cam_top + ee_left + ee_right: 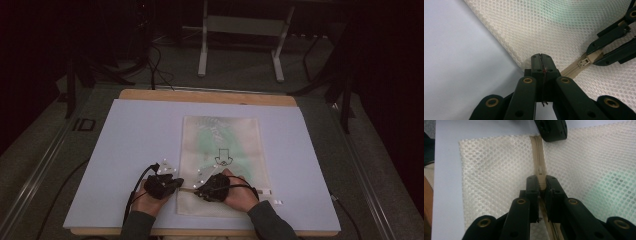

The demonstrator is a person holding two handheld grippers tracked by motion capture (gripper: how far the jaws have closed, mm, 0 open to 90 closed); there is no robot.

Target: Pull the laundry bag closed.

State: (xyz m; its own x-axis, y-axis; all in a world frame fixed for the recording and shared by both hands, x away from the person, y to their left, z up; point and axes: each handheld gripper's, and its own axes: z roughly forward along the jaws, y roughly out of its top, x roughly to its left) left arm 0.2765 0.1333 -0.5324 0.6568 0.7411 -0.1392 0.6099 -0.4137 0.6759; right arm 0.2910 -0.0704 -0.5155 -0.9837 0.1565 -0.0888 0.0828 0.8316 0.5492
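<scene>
1. Left gripper [541, 58]: fingers fully closed, tips together, pinching the edge of the mesh bag [220, 150] at the end of its zipper [539, 160].
2. Right gripper [541, 182]: fingers nearly together, clamped on the zipper tape just behind the zipper pull [540, 171].
3. Mesh bag: cream honeycomb netting, lying flat on the pale sheet [130, 145] covering the bench [207, 96]; a green item shows faintly through it, and the zipper runs across the end nearest the person.
</scene>
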